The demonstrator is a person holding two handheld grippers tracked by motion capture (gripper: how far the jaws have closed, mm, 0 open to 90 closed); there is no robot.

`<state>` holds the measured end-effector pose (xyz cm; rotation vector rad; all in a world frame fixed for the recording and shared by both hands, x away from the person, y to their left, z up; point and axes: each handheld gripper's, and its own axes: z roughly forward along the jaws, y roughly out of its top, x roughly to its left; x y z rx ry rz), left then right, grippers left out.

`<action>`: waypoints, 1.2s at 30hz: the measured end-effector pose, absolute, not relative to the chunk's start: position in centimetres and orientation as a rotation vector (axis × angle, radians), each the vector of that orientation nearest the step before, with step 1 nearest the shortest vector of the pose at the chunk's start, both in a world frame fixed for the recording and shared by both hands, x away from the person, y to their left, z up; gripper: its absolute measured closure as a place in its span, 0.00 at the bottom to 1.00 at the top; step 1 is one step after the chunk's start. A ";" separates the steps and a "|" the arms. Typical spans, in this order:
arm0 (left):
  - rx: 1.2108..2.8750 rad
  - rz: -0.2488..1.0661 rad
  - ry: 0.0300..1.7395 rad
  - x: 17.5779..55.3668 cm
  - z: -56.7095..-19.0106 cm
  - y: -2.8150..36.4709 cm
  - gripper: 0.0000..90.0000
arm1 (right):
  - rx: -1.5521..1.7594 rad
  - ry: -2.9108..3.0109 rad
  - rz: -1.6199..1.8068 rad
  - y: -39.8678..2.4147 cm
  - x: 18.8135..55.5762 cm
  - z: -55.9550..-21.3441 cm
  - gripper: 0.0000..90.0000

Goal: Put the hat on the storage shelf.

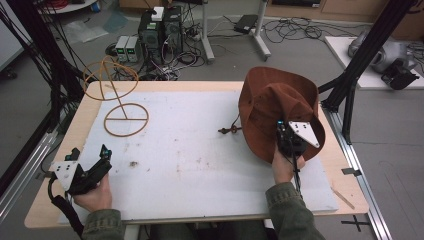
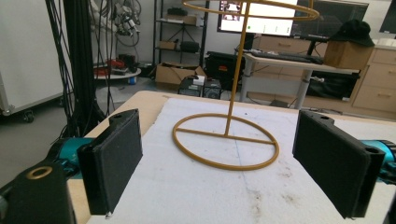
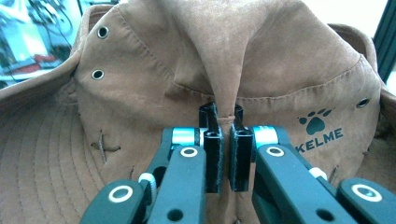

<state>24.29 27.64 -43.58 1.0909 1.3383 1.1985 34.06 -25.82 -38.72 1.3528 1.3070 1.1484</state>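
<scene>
A brown wide-brimmed hat [image 1: 272, 107] hangs above the right side of the table, its cord [image 1: 231, 129] trailing down to the white mat. My right gripper [image 1: 286, 134] is shut on a pinched fold of the hat [image 3: 224, 100] near the crown's seam, seen close in the right gripper view with a paw-print logo [image 3: 320, 128] to the right. My left gripper [image 1: 90, 155] rests low at the table's front left, open with nothing between its black pads [image 2: 114, 158]. A gold wire hat stand [image 1: 117, 97] stands at the back left, its ring base [image 2: 226, 147] lying ahead of the left gripper.
The white mat [image 1: 200, 160] covers most of the wooden table [image 1: 65, 145]. Black frame posts [image 1: 352, 75] rise at the right edge, and another set at the left. Computers and cables [image 1: 160, 35] sit on the floor beyond the table.
</scene>
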 end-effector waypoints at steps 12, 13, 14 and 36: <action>1.099 1.201 1.339 24.3 -43.6 27.5 0.18 | 1.195 1.217 1.304 -25.1 32.8 -33.9 0.97; 1.094 1.201 1.338 24.4 -43.6 27.6 0.18 | 1.179 1.216 1.309 -24.9 32.7 -33.5 0.97; 1.092 1.200 1.338 24.4 -43.6 27.6 0.18 | 1.168 1.216 1.316 -24.7 32.7 -33.1 0.97; 1.095 1.183 1.339 24.3 -43.7 27.7 0.18 | 0.985 1.353 1.477 -15.9 35.3 -27.8 0.97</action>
